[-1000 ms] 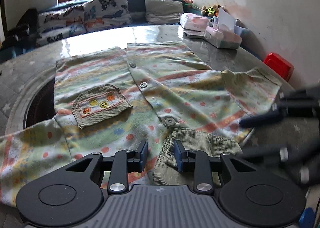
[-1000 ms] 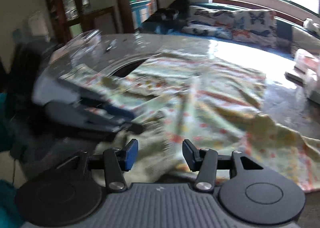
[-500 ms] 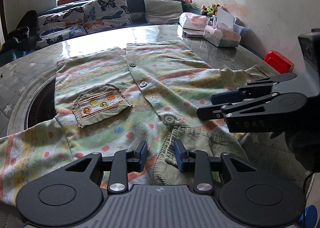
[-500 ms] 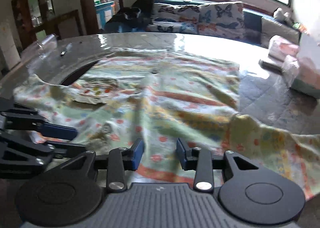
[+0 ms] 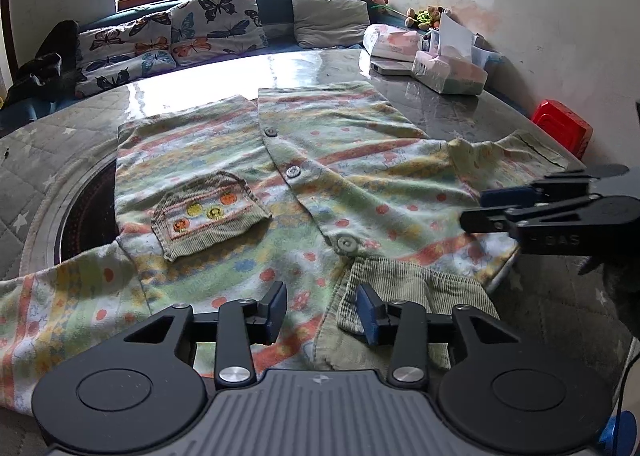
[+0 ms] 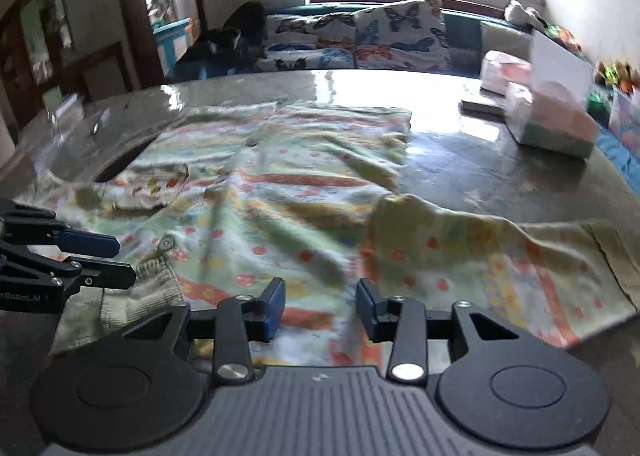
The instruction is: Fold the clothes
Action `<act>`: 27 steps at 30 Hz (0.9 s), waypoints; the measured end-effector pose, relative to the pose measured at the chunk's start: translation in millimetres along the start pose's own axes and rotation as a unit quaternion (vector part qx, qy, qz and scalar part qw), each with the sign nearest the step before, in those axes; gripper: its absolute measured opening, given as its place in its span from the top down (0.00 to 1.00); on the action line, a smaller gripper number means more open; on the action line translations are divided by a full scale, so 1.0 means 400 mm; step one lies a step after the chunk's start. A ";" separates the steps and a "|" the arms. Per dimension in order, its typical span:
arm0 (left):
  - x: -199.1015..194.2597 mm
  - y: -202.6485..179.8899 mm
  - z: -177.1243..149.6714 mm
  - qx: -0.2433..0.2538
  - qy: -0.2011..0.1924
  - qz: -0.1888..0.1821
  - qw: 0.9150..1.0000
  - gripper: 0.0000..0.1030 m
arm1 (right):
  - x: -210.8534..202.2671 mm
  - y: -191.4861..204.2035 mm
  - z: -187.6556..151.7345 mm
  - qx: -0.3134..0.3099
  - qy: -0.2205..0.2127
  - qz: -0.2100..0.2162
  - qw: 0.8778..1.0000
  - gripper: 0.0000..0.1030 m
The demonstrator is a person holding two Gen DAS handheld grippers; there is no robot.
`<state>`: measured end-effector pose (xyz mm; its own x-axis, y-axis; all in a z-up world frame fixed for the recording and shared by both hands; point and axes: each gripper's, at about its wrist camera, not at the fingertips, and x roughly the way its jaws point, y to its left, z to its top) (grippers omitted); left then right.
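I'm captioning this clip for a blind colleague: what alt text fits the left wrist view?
A pastel striped child's cardigan lies spread, buttoned, on a glossy table, collar nearest the camera. The left gripper hovers open over the collar, its jaws having just opened; the right gripper reaches in from the right.

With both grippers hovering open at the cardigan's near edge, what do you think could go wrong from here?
1. The left gripper straddles the ribbed collar; it may pinch only the collar, bunching the cardigan.
2. The right sleeve reaches the table edge and could slide off.
3. The right gripper might snag a button.
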<state>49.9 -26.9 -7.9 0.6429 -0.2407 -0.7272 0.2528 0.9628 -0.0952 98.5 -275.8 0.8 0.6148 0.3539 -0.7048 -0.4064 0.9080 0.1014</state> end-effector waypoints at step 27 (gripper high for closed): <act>0.028 -0.066 0.048 0.021 0.000 -0.001 1.000 0.51 | -0.036 -0.420 -0.010 0.095 -0.031 -0.218 0.971 0.54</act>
<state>64.2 -57.3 -0.3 0.6418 -0.2426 -0.7275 0.2847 0.9562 -0.0677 155.4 -434.4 -8.9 0.7428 -0.0658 -0.6663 0.0297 0.9974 -0.0654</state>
